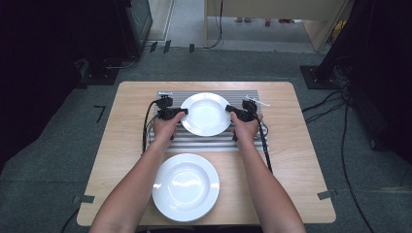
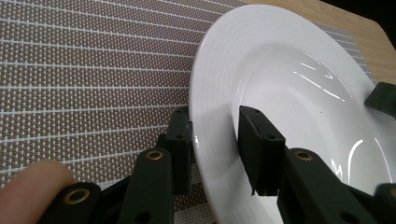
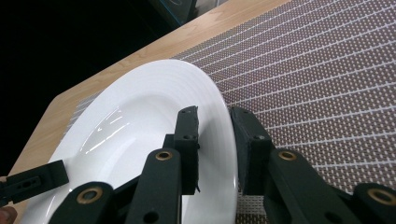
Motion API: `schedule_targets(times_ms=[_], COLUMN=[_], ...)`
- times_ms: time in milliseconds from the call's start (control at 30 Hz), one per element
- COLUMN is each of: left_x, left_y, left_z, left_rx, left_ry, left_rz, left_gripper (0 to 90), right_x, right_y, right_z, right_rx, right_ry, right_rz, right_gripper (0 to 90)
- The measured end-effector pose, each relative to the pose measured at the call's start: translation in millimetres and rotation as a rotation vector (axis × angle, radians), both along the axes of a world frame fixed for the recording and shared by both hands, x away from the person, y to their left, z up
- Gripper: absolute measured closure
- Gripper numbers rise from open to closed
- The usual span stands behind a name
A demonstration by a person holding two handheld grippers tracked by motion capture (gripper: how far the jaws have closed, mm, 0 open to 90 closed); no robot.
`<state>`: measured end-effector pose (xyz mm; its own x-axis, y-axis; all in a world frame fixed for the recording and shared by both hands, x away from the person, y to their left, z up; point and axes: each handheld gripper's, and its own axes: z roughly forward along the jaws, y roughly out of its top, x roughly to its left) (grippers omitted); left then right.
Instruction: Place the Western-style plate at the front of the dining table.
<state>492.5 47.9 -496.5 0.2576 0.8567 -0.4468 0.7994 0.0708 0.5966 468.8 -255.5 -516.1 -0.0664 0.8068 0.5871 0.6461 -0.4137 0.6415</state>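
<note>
White plate (image 1: 206, 114) sits between both grippers, left gripper (image 1: 180, 112) and right gripper (image 1: 230, 111) clamping opposite rims.

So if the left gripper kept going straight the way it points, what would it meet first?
Probably the right gripper: the left gripper is shut on the far plate's rim and points across it, where the other grips the opposite rim. Depth is uncertain.

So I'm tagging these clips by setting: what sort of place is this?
Probably a lab or workshop set up for recording, not a home. A small wooden table stands on grey carpet, cables trail across the floor, and dark equipment stands surround it. The plates and placemat look staged.
</note>
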Motion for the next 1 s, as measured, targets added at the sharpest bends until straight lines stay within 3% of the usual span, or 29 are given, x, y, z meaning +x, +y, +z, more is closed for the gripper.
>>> schedule_targets(times_ms=[167,200,233,300,333,567,733,900,1000], left_x=[-1.1,-1.6,-2.0,-3.0,-4.6,-11.7,-23.3,-36.1,-43.3], left_y=[0.9,0.9,1.0,2.6,5.4,13.5,25.1,36.5,41.4], left_z=[-0.2,0.1,0.6,4.1,10.3,25.5,33.8,40.2,43.8], left_rx=[0.004,0.005,0.004,0.004,-0.007,-0.024,-0.047,-0.041,-0.022], left_ry=[-0.015,-0.022,-0.028,-0.047,-0.069,-0.099,-0.124,-0.162,-0.177], left_rz=[-0.031,-0.037,-0.040,-0.037,-0.027,-0.054,-0.072,-0.073,-0.086], left_gripper=[63.5,61.8,55.7,53.2,52.7,41.0,35.9,31.6,30.0], right_x=[0.2,0.1,-1.0,-1.4,-1.4,-4.8,-12.4,-20.1,-27.4], right_y=[-0.5,-0.2,1.5,1.8,1.9,-0.3,-5.3,-9.3,-10.5], right_z=[-0.5,0.3,3.5,5.6,9.3,21.0,33.1,42.1,47.2], right_rx=[-0.016,-0.030,-0.085,-0.092,-0.088,-0.115,-0.109,-0.119,-0.175], right_ry=[-0.014,-0.015,-0.031,-0.038,-0.051,-0.082,-0.100,-0.126,-0.140], right_rz=[0.018,0.024,0.021,0.024,0.036,0.028,0.082,0.111,0.135], right_gripper=[72.9,72.1,69.9,68.8,61.7,50.9,42.9,37.9,35.1])
